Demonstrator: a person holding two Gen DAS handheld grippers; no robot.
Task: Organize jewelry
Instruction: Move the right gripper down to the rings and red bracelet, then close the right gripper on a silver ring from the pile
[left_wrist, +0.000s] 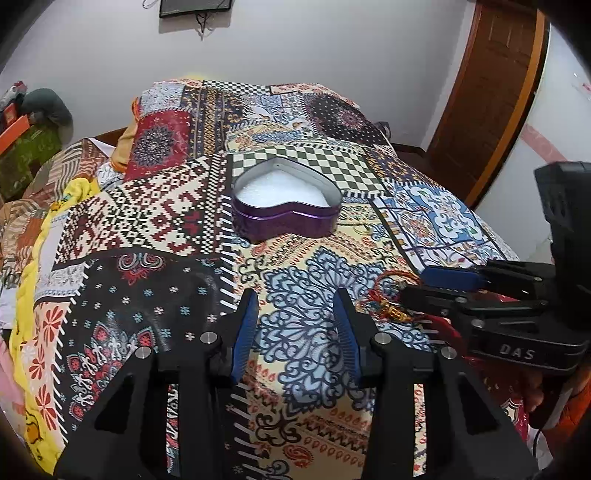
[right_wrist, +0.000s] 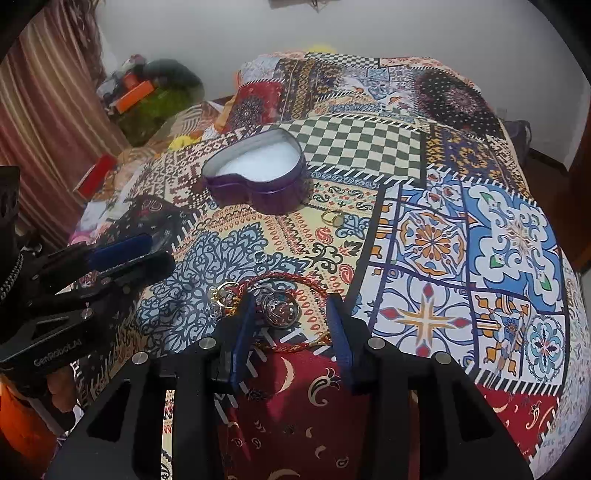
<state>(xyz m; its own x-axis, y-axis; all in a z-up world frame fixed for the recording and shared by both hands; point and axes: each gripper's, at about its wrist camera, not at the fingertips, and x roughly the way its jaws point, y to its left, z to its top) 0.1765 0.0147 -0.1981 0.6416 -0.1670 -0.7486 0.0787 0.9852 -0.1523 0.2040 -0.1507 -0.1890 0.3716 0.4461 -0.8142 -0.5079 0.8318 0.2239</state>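
Note:
A purple heart-shaped tin (left_wrist: 284, 201) with a white lining stands open on the patterned bedspread; it also shows in the right wrist view (right_wrist: 258, 173). A red cord bracelet with a round silver charm (right_wrist: 280, 306) lies between my right gripper's open jaws (right_wrist: 291, 314), low over the bedspread. Small gold and silver pieces (right_wrist: 225, 295) lie just left of it. A gold ring (right_wrist: 332, 218) lies near the tin. My left gripper (left_wrist: 297, 317) is open and empty, left of the bracelet (left_wrist: 388, 295). My right gripper also shows in the left wrist view (left_wrist: 424, 284).
The patchwork bedspread (right_wrist: 443, 240) covers the whole bed. Clutter and boxes (right_wrist: 147, 96) sit at the far left by a striped curtain. A wooden door (left_wrist: 491, 92) stands at the right.

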